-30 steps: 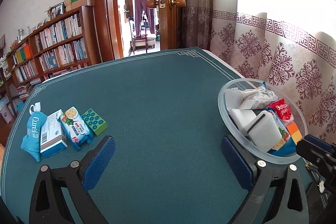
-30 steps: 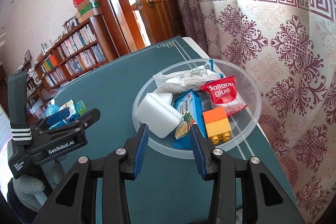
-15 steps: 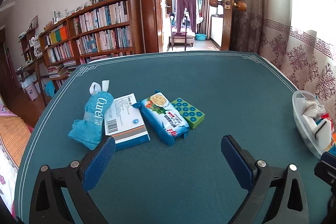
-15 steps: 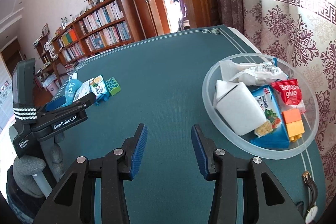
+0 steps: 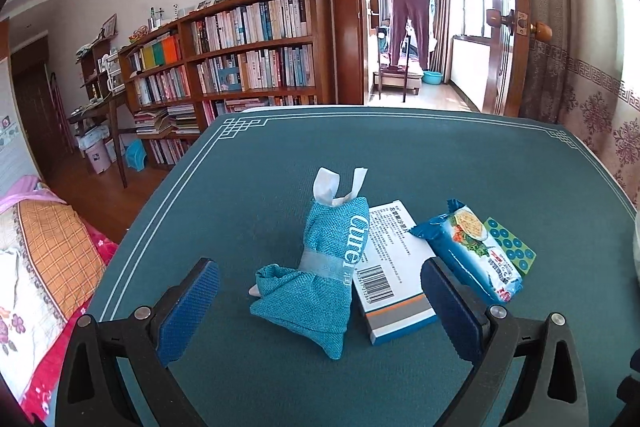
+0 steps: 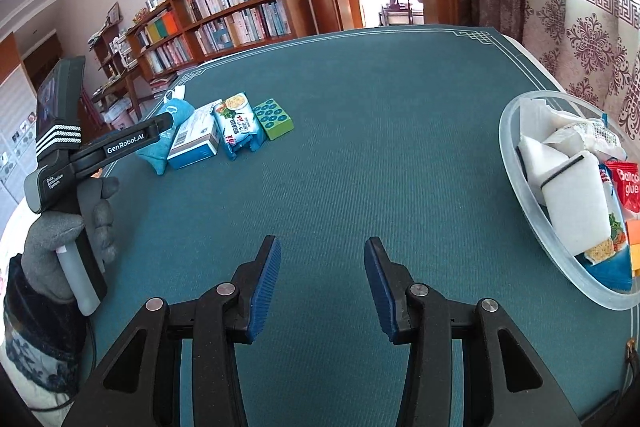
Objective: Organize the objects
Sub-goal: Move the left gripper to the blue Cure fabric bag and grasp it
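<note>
- Teal cloth worktop (image 5: 400,155), L wrist view: your left gripper (image 5: 320,311) has jaws wide, nothing held. Between them lies a woven blue pouch (image 5: 320,279); touching its right side a flat card box (image 5: 394,267), then a glossy snack pack (image 5: 466,251) and a green studded block (image 5: 512,247).
- R wrist view: your right gripper (image 6: 320,283) has jaws partly apart, empty. Clear round bowl (image 6: 532,211) at far right already holds sponges, packets, blocks.
- Judged roughly half done; 4 items left.

clear bowl (image 6: 520,195): far side cut by right-wrist frame edge | orange block (image 6: 633,241) in bowl: mostly cropped | medicine box (image 5: 394,267): left edge hidden under teal pouch (image 5: 320,267) | box print: unreadable
</note>
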The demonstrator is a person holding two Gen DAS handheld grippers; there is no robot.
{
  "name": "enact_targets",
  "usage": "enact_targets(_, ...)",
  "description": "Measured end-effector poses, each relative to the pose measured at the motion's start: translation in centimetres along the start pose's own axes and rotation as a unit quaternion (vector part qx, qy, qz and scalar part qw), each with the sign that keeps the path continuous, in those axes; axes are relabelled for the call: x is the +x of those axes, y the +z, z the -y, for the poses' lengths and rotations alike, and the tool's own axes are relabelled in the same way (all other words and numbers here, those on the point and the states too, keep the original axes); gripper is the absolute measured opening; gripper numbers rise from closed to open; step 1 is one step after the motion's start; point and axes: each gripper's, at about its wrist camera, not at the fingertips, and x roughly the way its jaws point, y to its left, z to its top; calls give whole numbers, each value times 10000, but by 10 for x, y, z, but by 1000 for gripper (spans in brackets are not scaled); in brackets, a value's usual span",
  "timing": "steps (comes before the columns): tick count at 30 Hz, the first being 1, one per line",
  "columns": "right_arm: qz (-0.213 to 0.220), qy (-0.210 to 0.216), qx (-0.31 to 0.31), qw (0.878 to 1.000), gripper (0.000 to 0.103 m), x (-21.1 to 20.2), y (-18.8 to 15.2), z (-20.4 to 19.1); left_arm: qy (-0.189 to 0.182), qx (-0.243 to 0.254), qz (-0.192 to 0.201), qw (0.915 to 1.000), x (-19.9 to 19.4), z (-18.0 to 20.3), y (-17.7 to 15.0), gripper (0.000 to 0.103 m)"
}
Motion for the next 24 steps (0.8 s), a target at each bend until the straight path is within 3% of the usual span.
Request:
enact_targets(2,-26,17,-48,10000,45,4,2,-4,-61,27,-83,9999,9,-4,3,92)
enact_targets(4,-51,57,-75,9999,45,7,4,-9,-215,80,-287,9993,19,-5,5,72)
enact_targets(12,-102,200,-253,9994,45,27,15,-33,-439,-93,-421,9981,38,-18,3,68)
enact_targets(18,39,370,-365,9986,45,42,38,-50,-743,-404,-426,9955,36,-34,2,45)
enact_targets(24,229,483,-625,9966,45,63,67,-72,-850,-562,-312,9943,27,-42,2,36)
